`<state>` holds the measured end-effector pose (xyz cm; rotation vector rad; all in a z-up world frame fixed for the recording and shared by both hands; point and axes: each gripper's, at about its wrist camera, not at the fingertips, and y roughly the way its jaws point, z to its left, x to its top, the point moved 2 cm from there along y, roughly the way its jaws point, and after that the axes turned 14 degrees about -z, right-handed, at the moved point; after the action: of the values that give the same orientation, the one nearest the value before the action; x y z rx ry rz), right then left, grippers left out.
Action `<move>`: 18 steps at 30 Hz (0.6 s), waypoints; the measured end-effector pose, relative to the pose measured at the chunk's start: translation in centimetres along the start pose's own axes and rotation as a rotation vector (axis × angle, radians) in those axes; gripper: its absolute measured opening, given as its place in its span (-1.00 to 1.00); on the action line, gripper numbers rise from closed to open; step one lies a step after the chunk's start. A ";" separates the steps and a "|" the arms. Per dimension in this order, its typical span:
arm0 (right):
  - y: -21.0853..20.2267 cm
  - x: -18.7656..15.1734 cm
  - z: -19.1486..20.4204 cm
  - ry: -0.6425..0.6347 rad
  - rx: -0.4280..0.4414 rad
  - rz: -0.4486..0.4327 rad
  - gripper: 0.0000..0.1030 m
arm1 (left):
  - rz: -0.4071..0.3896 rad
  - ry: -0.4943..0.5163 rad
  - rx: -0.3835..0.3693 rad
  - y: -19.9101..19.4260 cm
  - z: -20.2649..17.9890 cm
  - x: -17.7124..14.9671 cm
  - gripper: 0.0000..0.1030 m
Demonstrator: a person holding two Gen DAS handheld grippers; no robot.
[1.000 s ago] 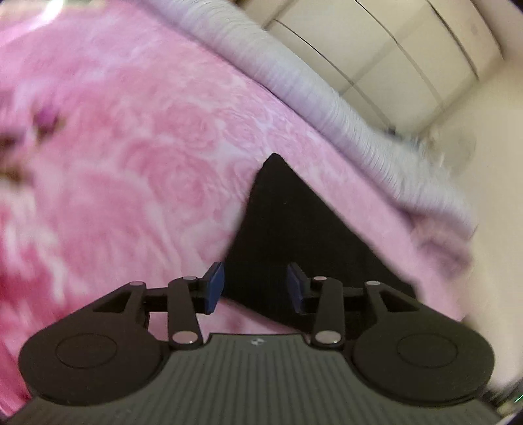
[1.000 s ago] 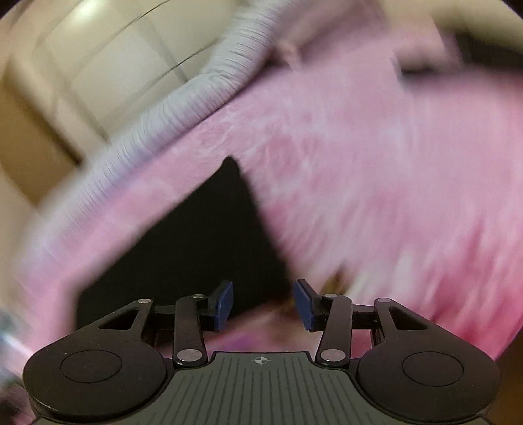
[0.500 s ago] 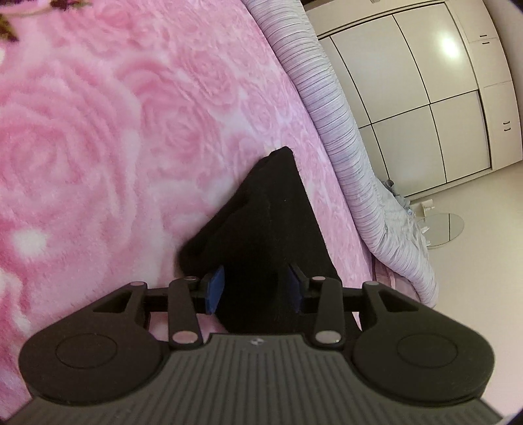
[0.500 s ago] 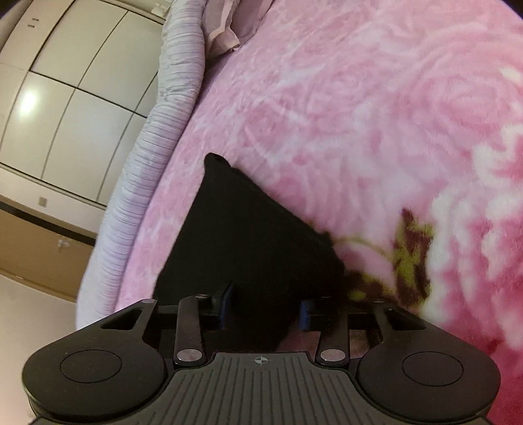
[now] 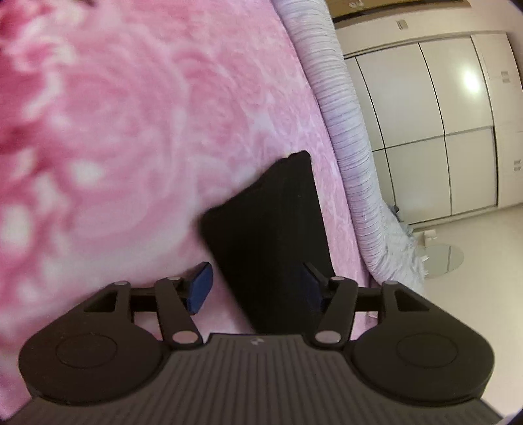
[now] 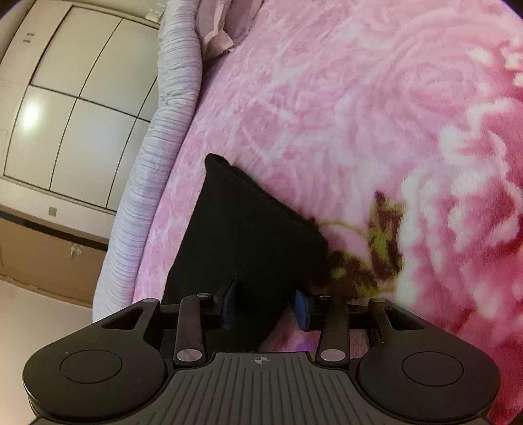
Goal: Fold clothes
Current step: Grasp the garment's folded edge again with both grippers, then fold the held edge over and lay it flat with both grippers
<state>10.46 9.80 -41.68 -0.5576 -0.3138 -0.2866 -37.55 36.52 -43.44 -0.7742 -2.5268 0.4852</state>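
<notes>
A black folded garment [image 5: 271, 242] lies on the pink rose-patterned blanket [image 5: 114, 137], near the bed's edge. My left gripper [image 5: 256, 286] is open, its blue-padded jaws standing on either side of the garment's near end. In the right wrist view the same black garment [image 6: 242, 235] runs from the middle down between the jaws. My right gripper [image 6: 266, 309] is open around the garment's near corner. The cloth under both grippers is partly hidden by the gripper bodies.
A lilac ribbed bed edge [image 5: 346, 130] borders the blanket; it also shows in the right wrist view [image 6: 153, 157]. White wardrobe doors [image 5: 441, 124] and pale floor lie beyond. A pink pillow [image 6: 225, 29] lies at the far end of the bed.
Both grippers swung down and closed in on the black garment; it now lies between each pair of open jaws. The left jaws stand wider apart than before.
</notes>
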 end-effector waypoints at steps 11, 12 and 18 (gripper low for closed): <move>0.3 -0.3 1.3 -0.164 0.015 -0.055 -0.66 | -0.078 0.169 -0.028 0.6 -0.7 -0.4 -0.85; 0.0 -0.3 1.5 -0.177 0.021 -0.057 -0.68 | -0.086 0.195 -0.036 0.1 -1.0 -0.4 -0.86; -3.7 0.3 1.5 -0.255 0.049 -0.066 -0.83 | -0.060 0.217 -0.085 -4.5 -1.4 -0.7 -0.88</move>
<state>9.17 7.59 -38.60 -0.5371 -0.5855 -0.2715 -38.33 32.84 -40.46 -0.7362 -2.3723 0.2600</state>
